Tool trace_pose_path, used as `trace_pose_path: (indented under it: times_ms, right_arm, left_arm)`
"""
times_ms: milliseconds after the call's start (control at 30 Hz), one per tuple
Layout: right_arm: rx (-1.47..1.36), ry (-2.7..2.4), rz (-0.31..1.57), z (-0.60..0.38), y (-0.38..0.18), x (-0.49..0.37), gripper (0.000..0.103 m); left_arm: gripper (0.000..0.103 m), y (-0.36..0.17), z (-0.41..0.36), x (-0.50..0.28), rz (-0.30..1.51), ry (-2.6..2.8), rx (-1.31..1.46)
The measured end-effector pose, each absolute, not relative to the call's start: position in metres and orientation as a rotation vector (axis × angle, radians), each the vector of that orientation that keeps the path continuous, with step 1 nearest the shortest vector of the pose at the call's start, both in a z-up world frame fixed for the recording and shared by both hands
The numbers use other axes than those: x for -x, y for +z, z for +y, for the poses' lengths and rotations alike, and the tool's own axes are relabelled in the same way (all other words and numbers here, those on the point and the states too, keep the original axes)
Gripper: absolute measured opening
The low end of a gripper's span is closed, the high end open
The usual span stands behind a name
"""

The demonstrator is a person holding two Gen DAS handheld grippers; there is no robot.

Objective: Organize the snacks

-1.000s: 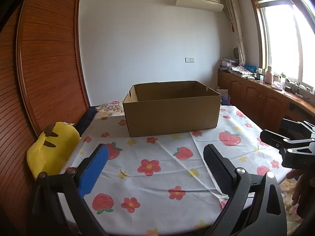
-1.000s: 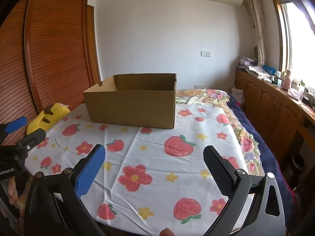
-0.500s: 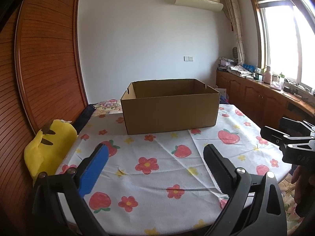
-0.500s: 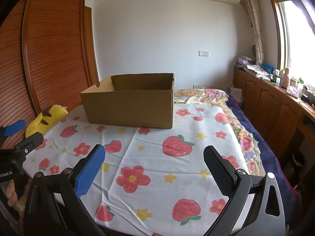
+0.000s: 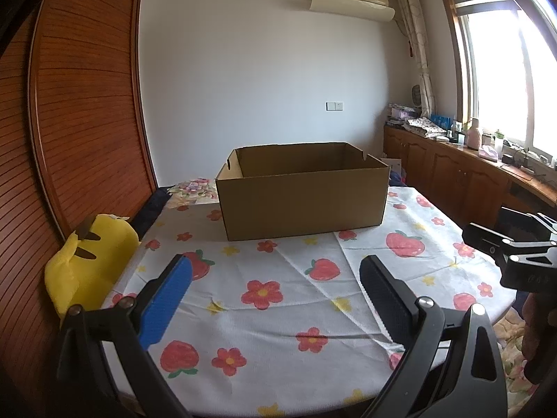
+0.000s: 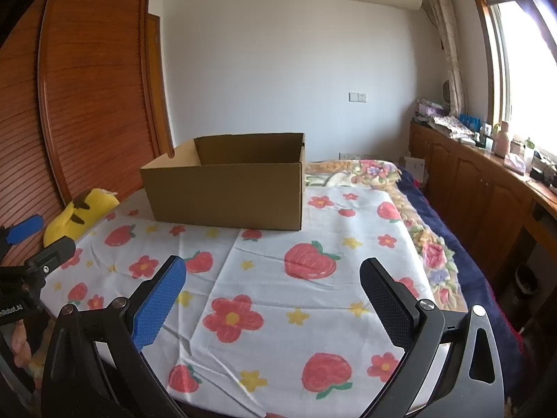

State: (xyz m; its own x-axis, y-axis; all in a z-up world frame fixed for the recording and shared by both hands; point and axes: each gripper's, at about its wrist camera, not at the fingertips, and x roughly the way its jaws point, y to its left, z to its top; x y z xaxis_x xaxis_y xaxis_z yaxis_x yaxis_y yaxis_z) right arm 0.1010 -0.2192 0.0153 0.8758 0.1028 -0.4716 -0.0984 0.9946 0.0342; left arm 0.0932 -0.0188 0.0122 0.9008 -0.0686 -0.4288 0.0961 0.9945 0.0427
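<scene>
Nearest the cameras, the left gripper hangs above the near edge of the table with its jaws spread wide and nothing between them. The right gripper is in the same condition: wide, empty, poised over the cloth. Each is pointed toward the middle of the table, which suggests a ready stance rather than a grasp in progress.

Under both lies the tablecloth, white with a strawberry and flower print, creased along fold lines. No snack shows on it in either view. The task's items are therefore not in sight; they may be inside the box or outside the frame, and this cannot be determined.

At the left edge of the table a yellow plush toy leans by the wooden slatted panel, clear of the working area.

Further back, the cardboard box stands upright on the cloth, top open, its long side facing the person. Judged placement: central and open-topped so it is reachable by either gripper. Its floor is hidden by the near wall.

Beyond, a counter under the window carries assorted clutter too small to identify.
</scene>
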Motion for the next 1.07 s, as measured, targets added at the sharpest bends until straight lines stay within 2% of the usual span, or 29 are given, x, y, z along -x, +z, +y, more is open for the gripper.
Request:
trace_pose_path:
  times_ms: [1067]
  right_arm:
    - [-0.01, 0.098, 0.48, -0.2166, 0.0185, -0.097, 0.102]
  left_arm:
    - [0.098, 0.019, -0.0179, -0.0901, 0.431, -0.08, -0.062]
